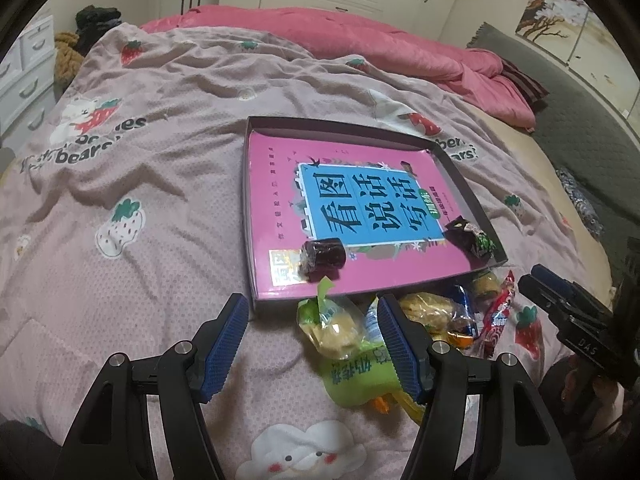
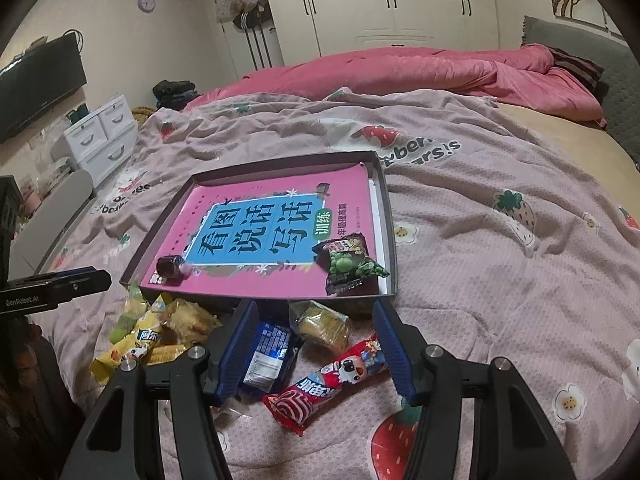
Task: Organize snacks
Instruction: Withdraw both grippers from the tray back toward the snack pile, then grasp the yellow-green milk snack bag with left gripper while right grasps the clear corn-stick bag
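Jaws: left gripper (image 1: 312,344) wide over green packet (image 1: 352,364); right gripper (image 2: 316,348) wide over blue packet (image 2: 266,354), red packet (image 2: 328,380).
Tray (image 2: 390,240): dark roll (image 2: 173,267), black-green packet (image 2: 348,262).

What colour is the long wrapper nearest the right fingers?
Red wrapper with white cartoon print; clearest in the right wrist view.

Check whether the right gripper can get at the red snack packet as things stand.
Probably yes. The right gripper stands open just above the red snack packet, which lies on top on the blanket, nothing covering it; a blue packet lies close beside.
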{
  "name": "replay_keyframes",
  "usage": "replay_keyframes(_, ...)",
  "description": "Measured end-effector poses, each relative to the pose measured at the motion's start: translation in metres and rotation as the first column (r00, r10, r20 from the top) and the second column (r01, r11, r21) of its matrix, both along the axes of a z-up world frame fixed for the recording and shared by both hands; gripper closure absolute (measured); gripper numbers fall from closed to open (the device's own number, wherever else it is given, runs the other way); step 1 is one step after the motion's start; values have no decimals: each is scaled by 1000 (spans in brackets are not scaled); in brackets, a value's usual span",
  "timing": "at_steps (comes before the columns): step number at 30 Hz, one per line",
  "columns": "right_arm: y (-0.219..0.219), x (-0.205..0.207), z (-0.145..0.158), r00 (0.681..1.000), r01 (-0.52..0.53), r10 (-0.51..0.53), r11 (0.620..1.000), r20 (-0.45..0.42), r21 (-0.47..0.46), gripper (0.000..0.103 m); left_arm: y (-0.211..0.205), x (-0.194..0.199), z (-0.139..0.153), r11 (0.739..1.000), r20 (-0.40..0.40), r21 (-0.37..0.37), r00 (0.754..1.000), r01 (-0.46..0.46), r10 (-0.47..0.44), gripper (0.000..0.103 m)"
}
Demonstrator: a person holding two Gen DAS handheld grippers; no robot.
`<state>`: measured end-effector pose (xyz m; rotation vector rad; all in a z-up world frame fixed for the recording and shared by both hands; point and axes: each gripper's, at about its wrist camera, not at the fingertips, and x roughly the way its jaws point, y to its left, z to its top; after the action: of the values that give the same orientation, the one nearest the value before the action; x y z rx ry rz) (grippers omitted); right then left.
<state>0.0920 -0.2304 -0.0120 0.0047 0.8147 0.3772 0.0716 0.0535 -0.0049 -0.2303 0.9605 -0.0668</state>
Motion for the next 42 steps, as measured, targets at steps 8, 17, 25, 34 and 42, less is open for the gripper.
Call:
replay_keyframes(8,11,-3,-5,999,-35,34,999,-9,-35,44,-7,-8,-9,999,-40,-25,999,27,-28,34)
replay_keyframes(17,13,2,-15,999,-33,32,997,-29,-66,44,-6,-6,-15,999,-55,-43,998,20,-22,34)
replay_keyframes(25,15,15,-29,998,-34,29,995,-58,-89,44,-7,-3,-20,999,-64,-47,998,24,-27,34)
replay_keyframes(34,19,30,-44,994,-45,37,995,-98,-86,52,-3,1,-26,998,-74,-58,997,5,-9,34)
replay_keyframes(42,18,37,-52,992,-43,35,997,-122,-67,59,-1,7,-34,997,-94,-82,996,-17,10,34)
